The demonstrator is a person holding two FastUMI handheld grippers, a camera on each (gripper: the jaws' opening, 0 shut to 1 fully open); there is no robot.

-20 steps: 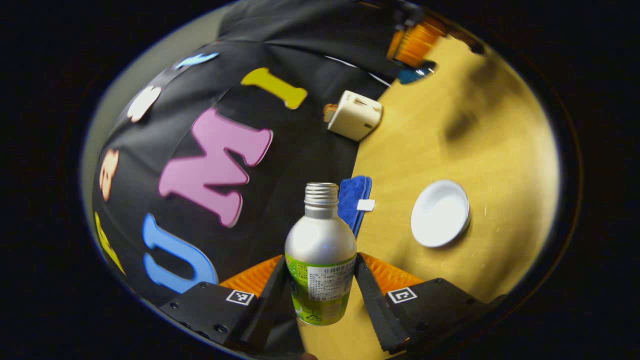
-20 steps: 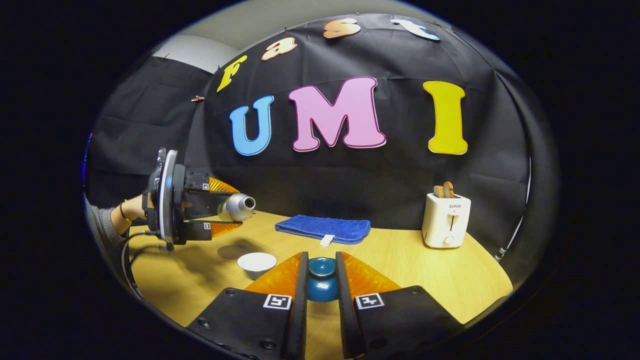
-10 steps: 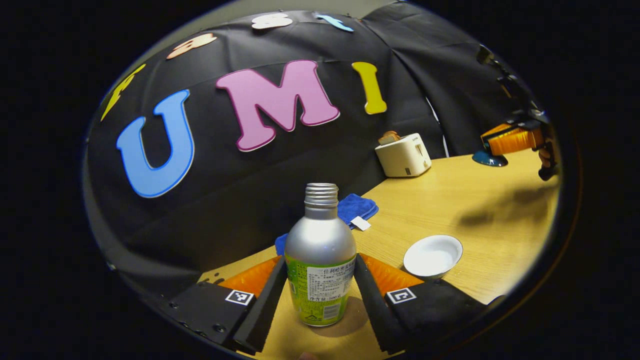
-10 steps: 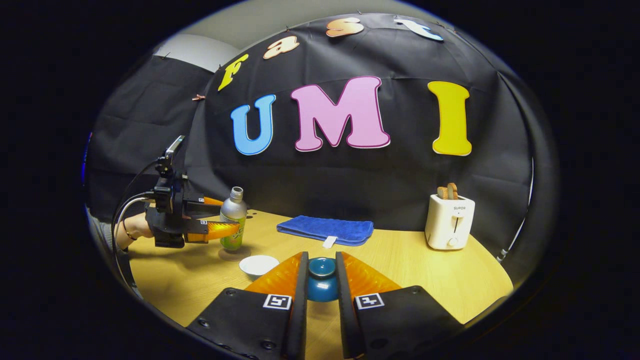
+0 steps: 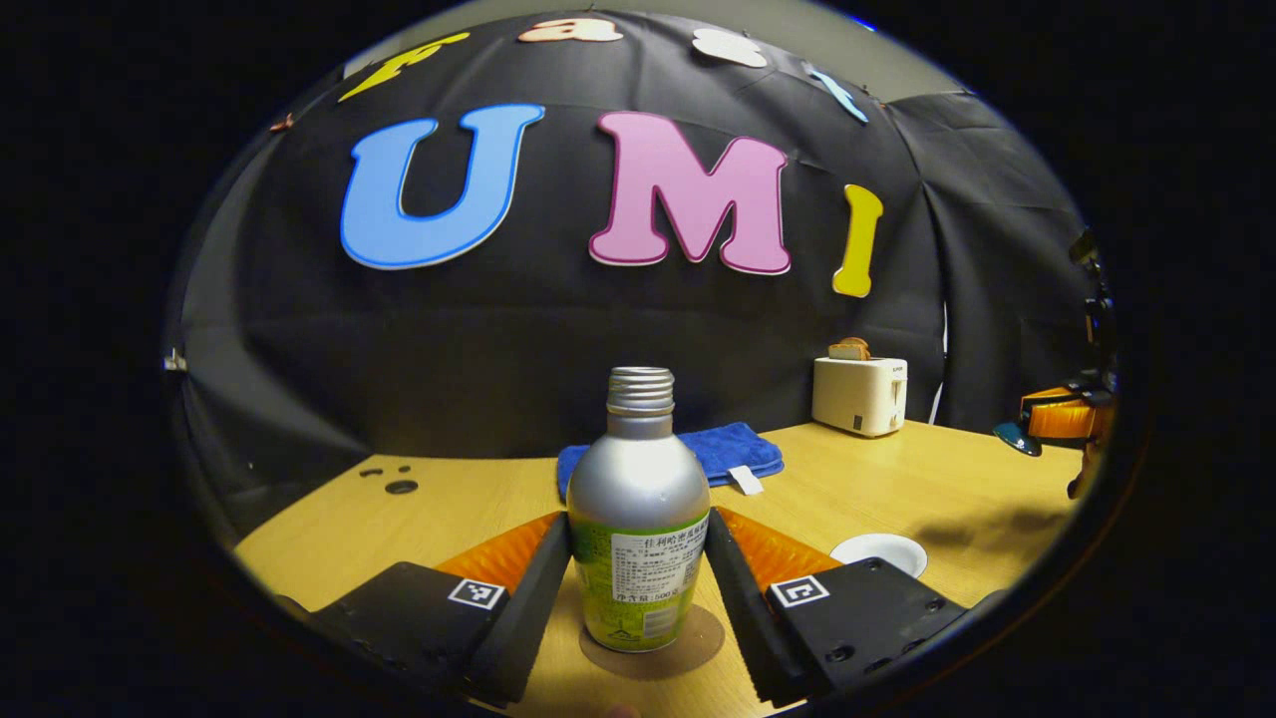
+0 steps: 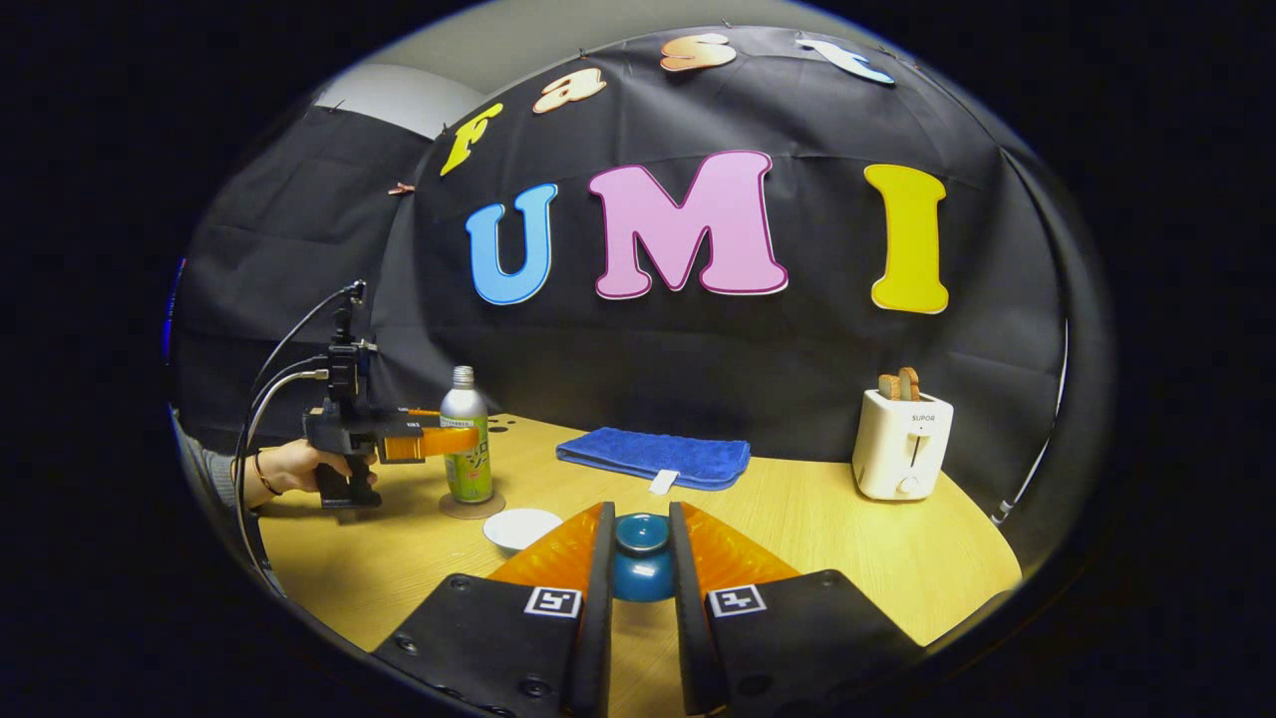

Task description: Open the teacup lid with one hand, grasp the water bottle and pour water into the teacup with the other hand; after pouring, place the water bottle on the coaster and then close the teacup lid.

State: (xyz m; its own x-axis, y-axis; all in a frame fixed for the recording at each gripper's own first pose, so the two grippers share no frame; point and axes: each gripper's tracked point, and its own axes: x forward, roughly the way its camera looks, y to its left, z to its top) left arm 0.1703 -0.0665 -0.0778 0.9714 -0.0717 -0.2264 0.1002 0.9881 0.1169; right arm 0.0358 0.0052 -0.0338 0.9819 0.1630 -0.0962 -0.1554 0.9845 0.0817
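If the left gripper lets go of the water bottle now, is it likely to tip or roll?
Probably it stays: the water bottle stands upright on the flat round coaster. Being tall with a narrow neck, it may tip if nudged sideways. Its smooth metal shoulder looks slippery, and its round body would likely roll once down.

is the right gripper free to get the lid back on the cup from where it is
Probably yes. The right gripper is shut on the lid, the cup sits open just to its left, and the bottle stands apart on the coaster, so nothing lies between.
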